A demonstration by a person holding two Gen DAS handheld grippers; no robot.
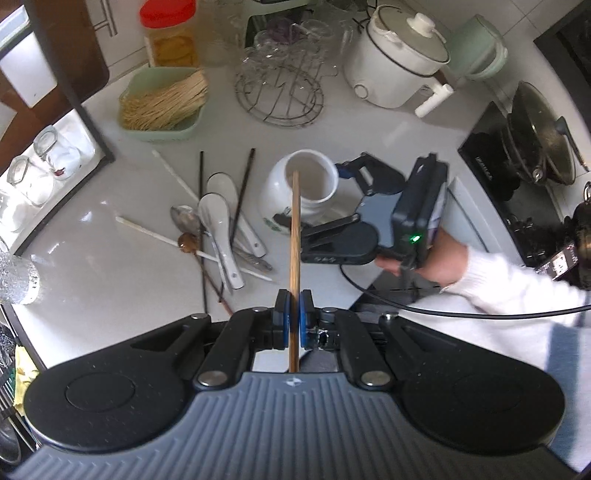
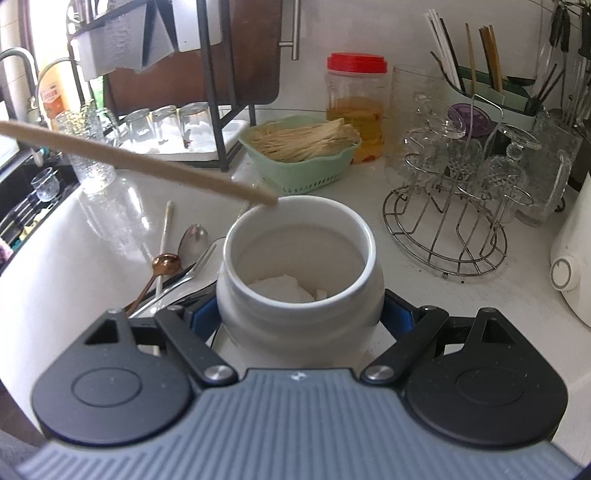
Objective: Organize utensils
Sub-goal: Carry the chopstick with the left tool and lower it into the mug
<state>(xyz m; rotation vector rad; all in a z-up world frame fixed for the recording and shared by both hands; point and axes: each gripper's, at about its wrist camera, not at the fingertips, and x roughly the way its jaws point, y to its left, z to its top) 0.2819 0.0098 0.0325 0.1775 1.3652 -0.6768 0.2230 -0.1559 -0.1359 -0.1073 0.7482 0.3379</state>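
My left gripper point(image 1: 294, 308) is shut on a wooden chopstick point(image 1: 295, 236), held high over the counter. The chopstick's far tip point(image 2: 271, 201) hovers at the rim of a white ceramic jar point(image 2: 299, 266). My right gripper point(image 2: 299, 317) is shut on that jar, blue pads pressed against both sides of its body. The jar point(image 1: 299, 192) stands on the counter, and crumpled white paper lies at its bottom. Left of the jar lies a pile of utensils point(image 1: 221, 225): white ceramic spoons, a metal spoon, dark chopsticks, white chopsticks and a small copper spoon point(image 2: 166, 264).
A green basket of sticks point(image 1: 162, 101) and a red-lidded jar point(image 1: 171, 35) sit at the back. A wire rack of glasses point(image 2: 454, 195) stands right of the basket. A white cooker point(image 1: 399, 55), a kettle and a stove with a wok point(image 1: 535, 136) lie to the right.
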